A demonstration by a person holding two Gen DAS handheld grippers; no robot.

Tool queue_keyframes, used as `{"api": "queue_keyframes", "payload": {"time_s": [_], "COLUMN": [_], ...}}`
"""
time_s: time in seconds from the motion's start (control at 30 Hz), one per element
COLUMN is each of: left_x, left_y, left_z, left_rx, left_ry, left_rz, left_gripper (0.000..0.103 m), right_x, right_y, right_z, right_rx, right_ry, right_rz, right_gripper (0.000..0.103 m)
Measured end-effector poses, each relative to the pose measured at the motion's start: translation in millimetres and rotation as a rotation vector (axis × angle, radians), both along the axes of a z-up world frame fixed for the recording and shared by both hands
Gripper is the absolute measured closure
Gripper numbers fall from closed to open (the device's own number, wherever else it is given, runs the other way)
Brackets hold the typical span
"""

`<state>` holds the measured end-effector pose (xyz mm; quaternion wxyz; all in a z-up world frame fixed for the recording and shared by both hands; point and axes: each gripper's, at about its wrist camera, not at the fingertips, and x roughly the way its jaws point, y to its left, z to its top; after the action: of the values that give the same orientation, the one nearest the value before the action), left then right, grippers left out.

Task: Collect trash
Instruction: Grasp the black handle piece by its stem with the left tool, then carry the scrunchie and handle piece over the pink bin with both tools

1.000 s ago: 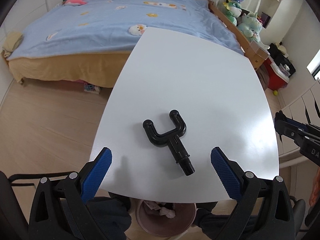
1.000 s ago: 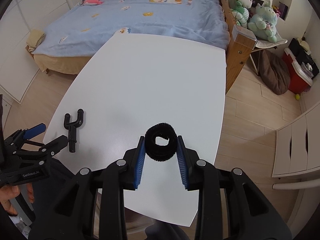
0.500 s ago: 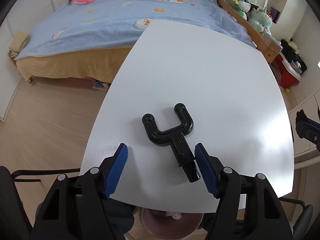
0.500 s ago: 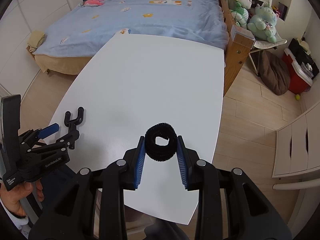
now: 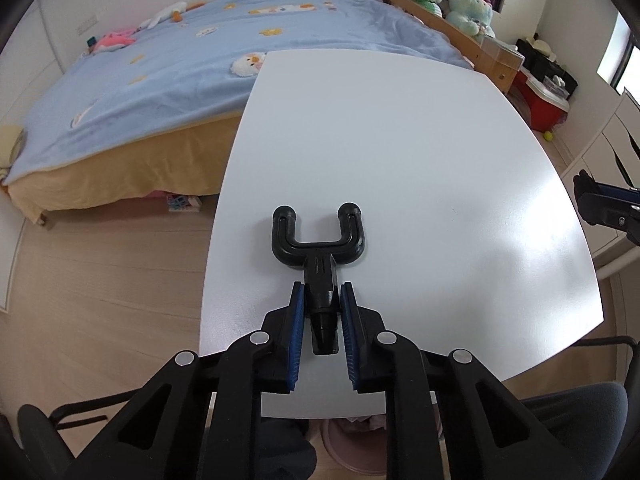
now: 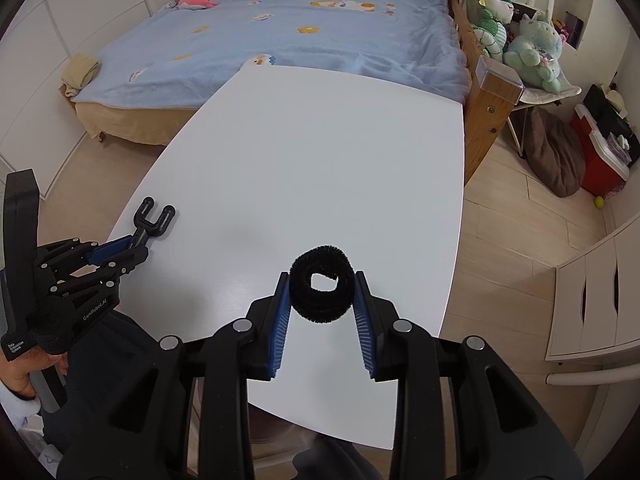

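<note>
Left wrist view: the left gripper (image 5: 322, 316), wide apart a second ago, is seen closing on the stem of the black plastic Y-shaped fork piece (image 5: 318, 254) lying near the white table's (image 5: 400, 152) front edge; a lift is judged next.

Right wrist view: nothing changed; the black fuzzy ring (image 6: 321, 289) is kept pinched by the right gripper (image 6: 321, 300) above the table.

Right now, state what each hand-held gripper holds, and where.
Left hand-held gripper, jaws closing: black forked plastic piece, by its stem. Right hand-held gripper: fuzzy black ring, by its sides.
</note>
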<state>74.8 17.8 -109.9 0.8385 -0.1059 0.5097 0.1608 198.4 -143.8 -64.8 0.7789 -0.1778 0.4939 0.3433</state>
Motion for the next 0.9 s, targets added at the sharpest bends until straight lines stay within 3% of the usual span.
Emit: {"api": "queue_keyframes", "payload": {"time_s": [0.23, 0.57, 0.9], "left_x": [-5, -31, -53], "left_y": [5, -6, -11], "left_z": [4, 36, 59], "left_rx": [-0.021, 0.005, -0.036], "left_ry": [-0.032, -0.102, -0.163], "left_rz": [-0.092, -0.234, -0.299], "left_gripper": [0.086, 0.086, 0.086], "right_x": [-9, -38, -86], "right_y": [-2, -14, -27], "right_z": [7, 22, 36], "right_rx": [0.028, 0.090, 0.150], "right_ry": [-0.008, -0.030, -0.043], "right_rz": [-0.003, -0.005, 0.027], "right_gripper": [0.072, 0.074, 0.074]}}
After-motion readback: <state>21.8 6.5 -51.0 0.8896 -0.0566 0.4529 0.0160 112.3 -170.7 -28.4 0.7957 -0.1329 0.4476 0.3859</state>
